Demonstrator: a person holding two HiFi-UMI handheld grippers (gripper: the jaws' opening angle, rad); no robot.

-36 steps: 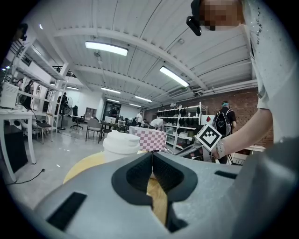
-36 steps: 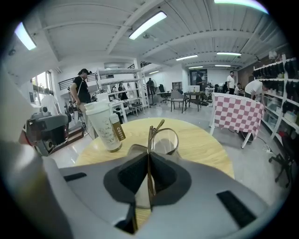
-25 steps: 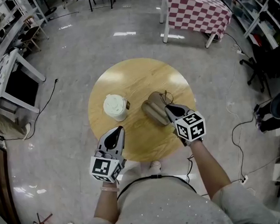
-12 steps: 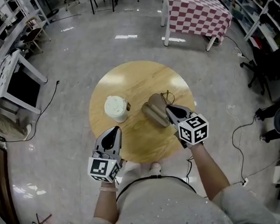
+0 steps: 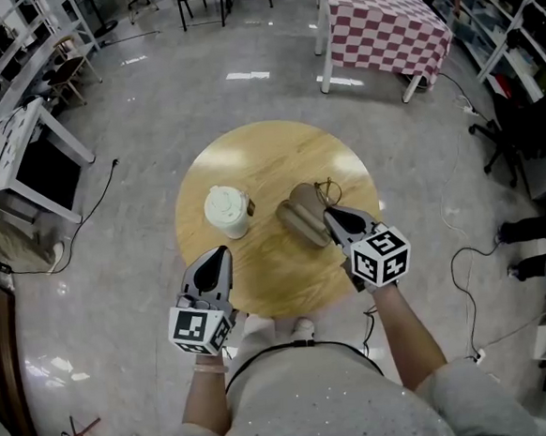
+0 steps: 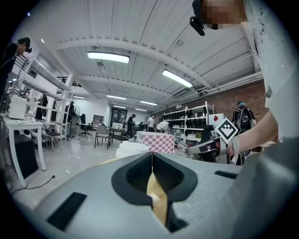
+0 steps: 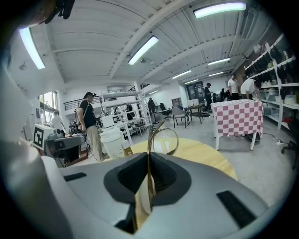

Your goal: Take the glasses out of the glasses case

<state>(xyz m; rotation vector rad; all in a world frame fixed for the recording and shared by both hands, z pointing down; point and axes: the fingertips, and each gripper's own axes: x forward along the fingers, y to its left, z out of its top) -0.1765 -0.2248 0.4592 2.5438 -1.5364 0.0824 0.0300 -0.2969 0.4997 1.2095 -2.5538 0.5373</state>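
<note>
Pinching thin gold wire-rimmed glasses point(image 7: 150, 140) in the right gripper point(image 7: 149, 182), over the round pale wooden table point(image 5: 268, 156), brown glasses case point(image 5: 301, 218) just left of its tip. Left gripper point(image 6: 152, 186) clamped together, empty, at the table's near edge. Beyond: glossy grey floor point(image 5: 151, 100), red-checked tablecloth point(image 5: 384, 20).

Pale wood, smooth with a soft sheen, for the tabletop point(image 5: 268, 156). Brown glasses case point(image 5: 296, 215), matt, cloth or leather by the look. Thin gold-toned metal wire and clear glossy lens on the glasses point(image 7: 163, 139). Matt grey plastic with black ribbed pads point(image 7: 164, 178) on the right hand-held gripper point(image 7: 149, 156). Glossy polished grey floor point(image 5: 151, 100). Checked cloth point(image 5: 380, 20) beyond.
</note>
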